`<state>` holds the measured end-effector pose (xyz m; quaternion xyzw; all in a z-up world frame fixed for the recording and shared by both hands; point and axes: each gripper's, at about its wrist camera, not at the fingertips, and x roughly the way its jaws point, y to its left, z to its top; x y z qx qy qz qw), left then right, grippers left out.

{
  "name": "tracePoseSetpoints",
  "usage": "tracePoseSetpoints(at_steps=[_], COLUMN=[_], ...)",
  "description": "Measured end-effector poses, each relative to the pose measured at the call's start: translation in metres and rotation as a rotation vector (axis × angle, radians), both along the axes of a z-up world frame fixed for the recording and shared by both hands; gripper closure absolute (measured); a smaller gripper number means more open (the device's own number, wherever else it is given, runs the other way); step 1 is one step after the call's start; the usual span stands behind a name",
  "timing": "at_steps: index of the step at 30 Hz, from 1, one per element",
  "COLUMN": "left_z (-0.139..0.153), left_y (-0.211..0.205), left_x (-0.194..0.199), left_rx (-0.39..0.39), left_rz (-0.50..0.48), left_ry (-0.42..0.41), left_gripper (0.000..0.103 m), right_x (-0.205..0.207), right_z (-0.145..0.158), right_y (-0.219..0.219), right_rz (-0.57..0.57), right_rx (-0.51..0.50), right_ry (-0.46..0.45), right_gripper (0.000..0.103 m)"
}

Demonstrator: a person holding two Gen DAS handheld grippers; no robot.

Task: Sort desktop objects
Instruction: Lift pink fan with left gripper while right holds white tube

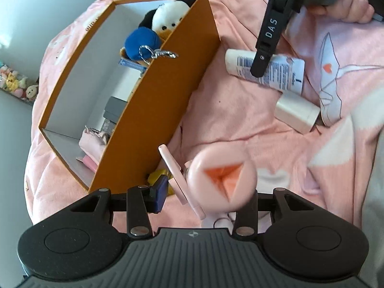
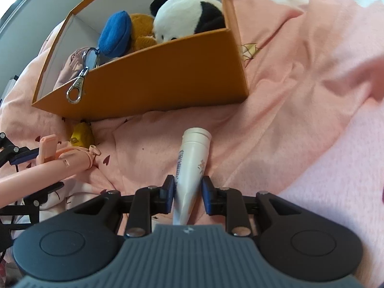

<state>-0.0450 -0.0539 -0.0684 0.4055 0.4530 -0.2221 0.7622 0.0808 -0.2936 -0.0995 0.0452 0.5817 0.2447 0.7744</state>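
An orange box [image 1: 153,110] lies on the pink bedding and holds a panda plush [image 1: 165,19], a blue plush [image 1: 141,44] with a keyring, and small items. It also shows in the right wrist view [image 2: 168,72]. My left gripper [image 1: 206,194] is shut on a pink folding mirror stand [image 1: 222,180], held just above the bedding beside the box; its right finger is hidden behind the mirror. My right gripper [image 2: 188,192] straddles the tail of a white cream tube [image 2: 192,163] lying on the bedding; a small gap shows on each side. The tube also shows in the left wrist view [image 1: 266,70].
A second white tube [image 1: 296,111] lies on the bedding right of the box. A yellow item [image 2: 81,135] sits against the box's near corner. Small plush figures [image 1: 14,84] sit on a shelf at far left. Pink bedding spreads to the right.
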Motion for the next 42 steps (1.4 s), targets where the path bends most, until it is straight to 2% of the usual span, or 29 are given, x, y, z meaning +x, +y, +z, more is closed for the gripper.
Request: tracePoseSetpoints(at_steps=[3, 4, 14, 19, 24, 29, 32, 36, 42], left_z=[0.000, 0.000, -0.029, -0.044, -0.062, -0.066, -0.074, -0.085, -0.092], left_y=[0.007, 0.005, -0.033, -0.046, -0.059, -0.065, -0.071, -0.082, -0.087], left_x=[0.006, -0.007, -0.002, 0.012, 0.021, 0.034, 0.037, 0.032, 0.039], left_rx=[-0.061, -0.072, -0.110, -0.117, -0.070, -0.059, -0.017, 0.047, 0.065], left_rz=[-0.006, -0.012, -0.088, -0.117, -0.145, -0.110, -0.133, -0.175, -0.172], left_ry=[-0.020, -0.039, -0.151, -0.167, -0.181, -0.169, -0.167, -0.216, -0.223], left_gripper=[0.053, 0.053, 0.054, 0.054, 0.053, 0.053, 0.053, 0.052, 0.052], right_x=[0.000, 0.000, -0.001, -0.002, -0.002, -0.002, -0.001, 0.000, 0.000], right_z=[-0.003, -0.004, -0.005, -0.006, -0.007, -0.011, -0.014, -0.017, -0.018], right_y=[0.000, -0.001, -0.007, -0.007, -0.007, -0.003, 0.000, -0.001, 0.001], right_rz=[-0.005, -0.008, -0.052, -0.066, -0.066, -0.056, -0.047, -0.059, -0.056], right_rx=[0.006, 0.008, 0.048, 0.047, 0.042, 0.022, 0.014, 0.029, 0.030], right_ry=[0.001, 0.002, -0.001, -0.004, 0.000, 0.009, 0.013, 0.027, 0.022], right_gripper=[0.077, 0.077, 0.078, 0.078, 0.078, 0.074, 0.073, 0.074, 0.074])
